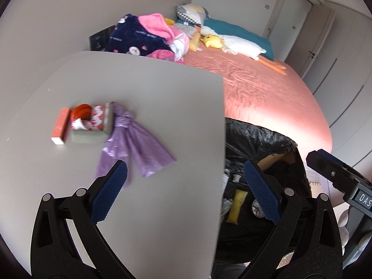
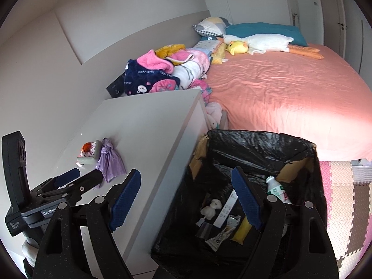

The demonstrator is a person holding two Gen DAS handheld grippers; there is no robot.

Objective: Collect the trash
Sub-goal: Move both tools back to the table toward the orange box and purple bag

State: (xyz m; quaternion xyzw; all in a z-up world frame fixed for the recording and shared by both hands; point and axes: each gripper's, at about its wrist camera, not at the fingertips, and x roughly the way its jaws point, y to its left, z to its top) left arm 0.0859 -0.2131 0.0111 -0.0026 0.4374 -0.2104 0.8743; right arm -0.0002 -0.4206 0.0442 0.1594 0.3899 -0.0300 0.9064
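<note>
Left claw (image 1: 186, 195): spread, empty, near purple bag (image 1: 134, 146) on table (image 1: 162, 107). Right claw (image 2: 187, 200): spread, empty, above bin (image 2: 255, 148) (black liner).

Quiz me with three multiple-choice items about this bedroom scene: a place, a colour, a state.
1. Where does the knotted purple plastic bag lie?
A. on the grey table top
B. on the bed
C. in the bin

2. What colour is the bed sheet?
A. green
B. salmon pink
C. white

3. How is the left hand-held gripper?
A. shut on the bag
B. open, holding nothing
C. shut on a bottle

Answers: 1 A, it rests on the table beside a tape roll. 2 B, pink fabric covers the mattress. 3 B, its blue pads stand wide apart, short of the bag.
</note>
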